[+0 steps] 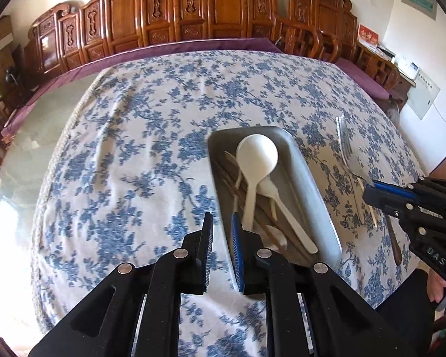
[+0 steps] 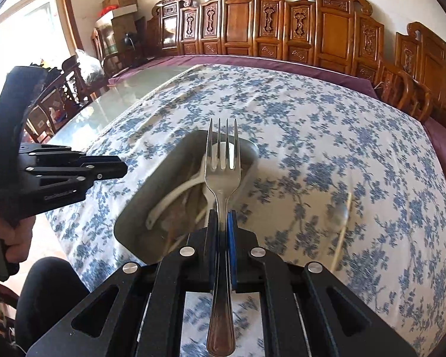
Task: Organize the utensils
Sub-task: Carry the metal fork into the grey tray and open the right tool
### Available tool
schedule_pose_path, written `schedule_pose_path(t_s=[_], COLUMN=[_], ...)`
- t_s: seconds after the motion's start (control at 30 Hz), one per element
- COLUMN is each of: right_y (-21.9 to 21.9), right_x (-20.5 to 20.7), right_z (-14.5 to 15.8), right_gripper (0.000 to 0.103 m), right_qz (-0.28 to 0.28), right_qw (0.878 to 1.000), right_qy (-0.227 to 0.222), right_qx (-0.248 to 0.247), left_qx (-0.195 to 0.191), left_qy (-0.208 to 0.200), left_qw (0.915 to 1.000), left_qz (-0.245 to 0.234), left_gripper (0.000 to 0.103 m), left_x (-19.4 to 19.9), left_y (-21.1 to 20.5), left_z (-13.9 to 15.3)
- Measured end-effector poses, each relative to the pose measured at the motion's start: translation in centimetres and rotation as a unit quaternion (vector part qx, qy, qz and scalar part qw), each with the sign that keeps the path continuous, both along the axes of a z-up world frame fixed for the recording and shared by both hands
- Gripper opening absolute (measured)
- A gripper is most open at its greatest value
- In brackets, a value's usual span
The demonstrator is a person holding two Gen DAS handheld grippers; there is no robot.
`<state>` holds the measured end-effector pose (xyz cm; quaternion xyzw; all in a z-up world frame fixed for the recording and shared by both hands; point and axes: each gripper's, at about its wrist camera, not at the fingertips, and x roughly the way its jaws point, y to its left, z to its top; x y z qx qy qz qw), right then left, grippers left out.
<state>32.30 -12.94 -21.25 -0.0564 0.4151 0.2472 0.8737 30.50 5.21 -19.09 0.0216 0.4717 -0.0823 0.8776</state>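
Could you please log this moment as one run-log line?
right tool: shut on fork | left tool: open, empty | tray: white spoons inside | fork: above tray, not placed

We see a table (image 1: 59, 113) with a glossy glass top, bare at the left of the left wrist view. A white cloth (image 1: 151, 136) with blue flowers covers most of it, rumpled in soft folds. On the cloth, right of centre, lies a grey metal tray (image 1: 309, 178). At the right of the right wrist view a clear spoon (image 2: 340, 214) rests flat on the cloth, well apart from the tray (image 2: 128, 217).
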Motion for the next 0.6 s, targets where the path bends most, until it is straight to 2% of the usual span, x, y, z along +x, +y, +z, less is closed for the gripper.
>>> schedule_pose_path(t_s=[0.3, 0.6], right_y=[3.8, 6.4], right_x=[1.5, 4.0], right_z=[-0.4, -3.0], right_gripper=[0.008, 0.008], right_qz=[0.010, 0.002], right_qw=[1.000, 0.999], right_qy=[0.008, 0.036], right_qx=[-0.002, -0.003], left_qx=[-0.010, -0.008], left_qy=[-0.015, -0.015], left_qw=[0.9997, 0.9996], left_qz=[0.015, 0.024], left_gripper=[0.011, 0.012], left_x=[-1.1, -1.7], left_y=[3.4, 5.6], left_z=[0.9, 0.3])
